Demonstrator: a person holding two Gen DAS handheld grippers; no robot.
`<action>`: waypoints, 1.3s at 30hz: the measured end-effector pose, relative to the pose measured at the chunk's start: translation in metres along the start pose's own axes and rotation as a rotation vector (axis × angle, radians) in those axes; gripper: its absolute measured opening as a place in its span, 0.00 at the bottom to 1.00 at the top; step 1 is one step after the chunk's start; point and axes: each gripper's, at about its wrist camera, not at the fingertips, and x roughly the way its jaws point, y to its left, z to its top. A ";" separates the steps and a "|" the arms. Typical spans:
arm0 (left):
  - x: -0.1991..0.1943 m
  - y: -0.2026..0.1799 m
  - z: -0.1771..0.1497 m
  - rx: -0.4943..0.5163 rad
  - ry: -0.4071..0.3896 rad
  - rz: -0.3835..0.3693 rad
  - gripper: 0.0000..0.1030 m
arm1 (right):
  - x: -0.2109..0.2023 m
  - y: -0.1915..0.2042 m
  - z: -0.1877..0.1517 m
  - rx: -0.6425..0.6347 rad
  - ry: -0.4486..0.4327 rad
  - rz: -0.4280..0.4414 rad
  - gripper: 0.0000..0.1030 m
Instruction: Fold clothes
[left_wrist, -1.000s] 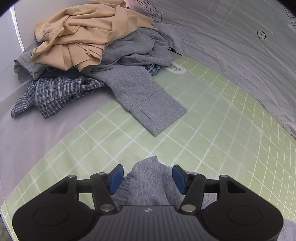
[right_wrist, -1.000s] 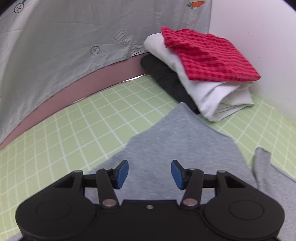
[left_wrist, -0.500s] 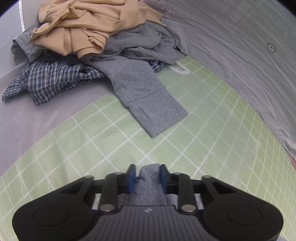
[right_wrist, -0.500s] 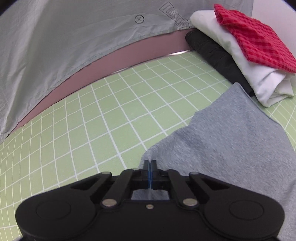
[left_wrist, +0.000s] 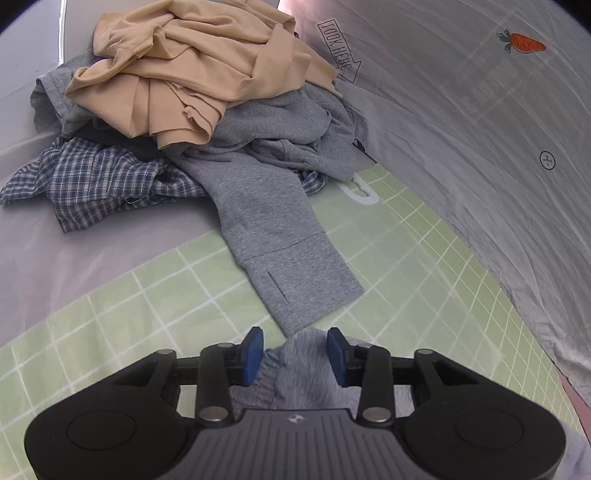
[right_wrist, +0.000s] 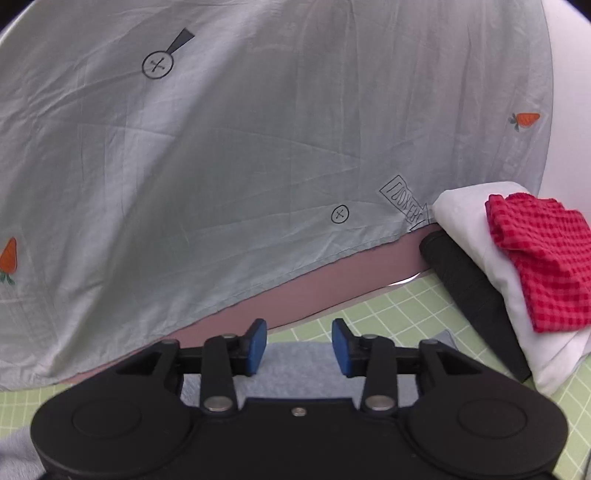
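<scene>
Two grippers, left (left_wrist: 295, 354) and right (right_wrist: 299, 347), jaws opening over one grey garment (left_wrist: 299, 369).

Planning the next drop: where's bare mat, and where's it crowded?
Free: green grid mat between the grey sleeve and the hanging sheet; also left of the sleeve. Crowded: unfolded pile far left, folded stack at right.

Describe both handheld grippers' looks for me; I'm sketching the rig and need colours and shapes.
The left gripper and right gripper match: a wide black body with a round disc recess at each end, black linkage arms on silver pivot pins, and blue rectangular pads on the jaws. The left's centre is ribbed grey with a small logo; the right's shows one screw. No cables, hands or sleeves show.
</scene>
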 end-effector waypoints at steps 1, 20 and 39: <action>0.000 0.001 -0.002 0.003 0.004 0.000 0.50 | -0.002 -0.004 -0.008 0.007 0.017 0.004 0.40; 0.024 -0.006 -0.023 0.095 0.102 0.118 0.25 | 0.013 -0.131 -0.106 0.467 0.275 -0.233 0.59; -0.022 0.012 -0.026 0.185 0.019 0.083 0.68 | 0.029 -0.134 -0.057 0.268 0.226 -0.296 0.56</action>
